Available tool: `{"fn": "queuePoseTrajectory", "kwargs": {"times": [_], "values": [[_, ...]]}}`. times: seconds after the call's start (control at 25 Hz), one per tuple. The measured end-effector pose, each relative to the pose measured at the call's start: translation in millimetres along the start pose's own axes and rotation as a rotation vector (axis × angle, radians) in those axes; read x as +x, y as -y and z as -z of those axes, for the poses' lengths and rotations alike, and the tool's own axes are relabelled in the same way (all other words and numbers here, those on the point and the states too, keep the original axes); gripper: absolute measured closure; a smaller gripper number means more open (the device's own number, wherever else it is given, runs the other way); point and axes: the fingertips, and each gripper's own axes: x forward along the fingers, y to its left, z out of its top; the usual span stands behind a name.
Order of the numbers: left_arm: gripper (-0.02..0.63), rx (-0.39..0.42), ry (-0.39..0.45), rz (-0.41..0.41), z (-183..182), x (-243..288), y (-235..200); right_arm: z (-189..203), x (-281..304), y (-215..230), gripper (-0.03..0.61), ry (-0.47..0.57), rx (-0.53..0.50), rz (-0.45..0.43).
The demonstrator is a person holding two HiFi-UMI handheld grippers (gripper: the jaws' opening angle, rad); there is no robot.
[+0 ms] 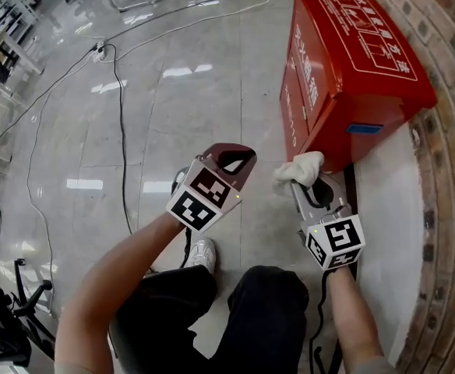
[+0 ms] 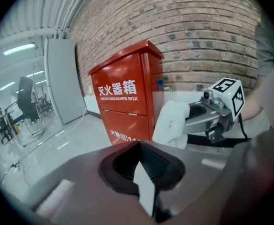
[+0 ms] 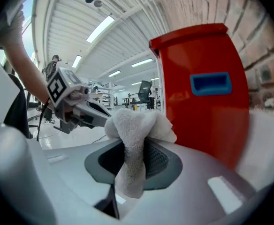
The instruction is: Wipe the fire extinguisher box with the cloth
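One red fire extinguisher box (image 1: 344,61) stands against the brick wall (image 1: 446,178); one black cable (image 1: 121,115) trails over the floor (image 1: 188,123), well apart. Of two claws, the right claw (image 1: 305,181) pinches the one white cloth (image 1: 299,167) near the box's lower corner; the left claw (image 1: 239,158) is pressed together, empty

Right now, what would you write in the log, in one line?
right hand-held gripper: shut on cloth | left hand-held gripper: shut, empty | cloth: near fire extinguisher box lower corner, contact unclear
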Motion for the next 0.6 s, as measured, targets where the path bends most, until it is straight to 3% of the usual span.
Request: {"fn": "queuePoseTrajectory", "kwargs": {"times": [0.2, 0.44, 0.6], "values": [[0.614, -0.079, 0.092, 0.002, -16.2, -10.7, -55.7, -54.3, 22.9, -26.2, 0.465, 0.015, -0.049, -0.023], [0.614, -0.068, 0.070, 0.044, -44.1, -56.8, -129.8, -133.0, 52.9, -46.3, 0.465, -0.071, -0.045, -0.011], [0.614, -0.109, 0.066, 0.115, -87.0, -95.1, -159.5, -198.3, 61.8, -56.9, 0.463, -0.150, 0.007, 0.027]]}}
